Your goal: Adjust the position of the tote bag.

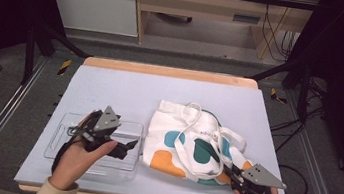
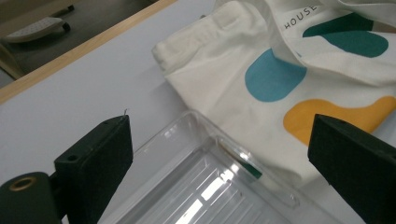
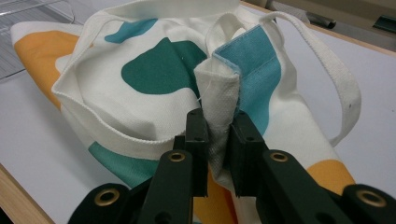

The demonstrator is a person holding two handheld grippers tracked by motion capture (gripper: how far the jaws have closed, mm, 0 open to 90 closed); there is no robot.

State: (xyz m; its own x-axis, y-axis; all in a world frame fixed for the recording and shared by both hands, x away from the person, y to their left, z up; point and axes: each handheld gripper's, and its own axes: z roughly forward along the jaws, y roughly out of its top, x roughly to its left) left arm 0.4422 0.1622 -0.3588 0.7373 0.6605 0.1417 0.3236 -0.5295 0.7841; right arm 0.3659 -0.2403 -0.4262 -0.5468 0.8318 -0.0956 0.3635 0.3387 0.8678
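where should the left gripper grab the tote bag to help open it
Judging by its pose, take the tote bag at the folded cream rim nearest the clear tray, coming in level from the tray side. That edge lies raised and free, opposite the fold the right gripper already pinches. The left gripper is open.

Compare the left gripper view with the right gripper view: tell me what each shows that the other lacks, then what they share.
Left gripper view alone: open tongs over the inside of the clear plastic tray, and the word HOUSE printed on the bag.
Right gripper view alone: tongs shut on a pinched fold of fabric, and a long handle loop.
Both: the white tote bag with teal, blue and orange patches, on the pale table.
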